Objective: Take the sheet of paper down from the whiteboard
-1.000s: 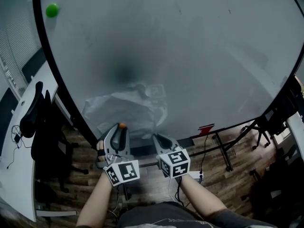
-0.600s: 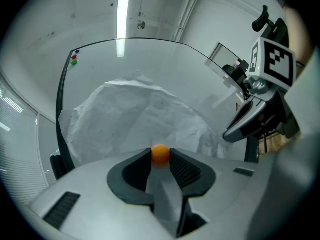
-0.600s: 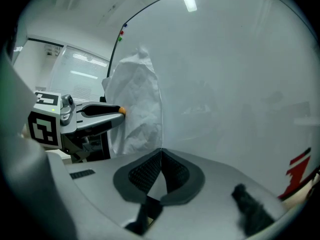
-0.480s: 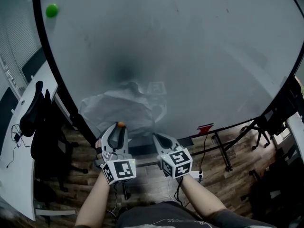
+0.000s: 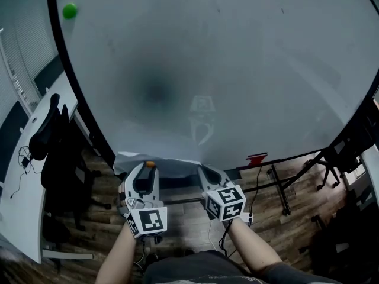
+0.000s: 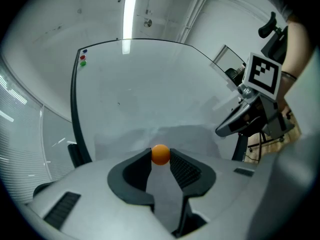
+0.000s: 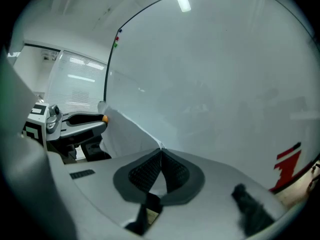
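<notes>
Left gripper (image 5: 150,168): held about level, jaws pressed on a small orange ball (image 6: 160,154) at the tips. Right gripper (image 5: 201,170): held just beside it and tipped slightly down, jaws brought together on the edge of the sheet of paper (image 7: 127,134).

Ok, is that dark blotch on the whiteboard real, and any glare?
Head view: the dark blotch is soft-edged, likely a shadow or reflection on the whiteboard; fisheye bows straight lines. Left gripper view: the ceiling lamp mirrors on the board. Right gripper view: one lamp streak at top.
</notes>
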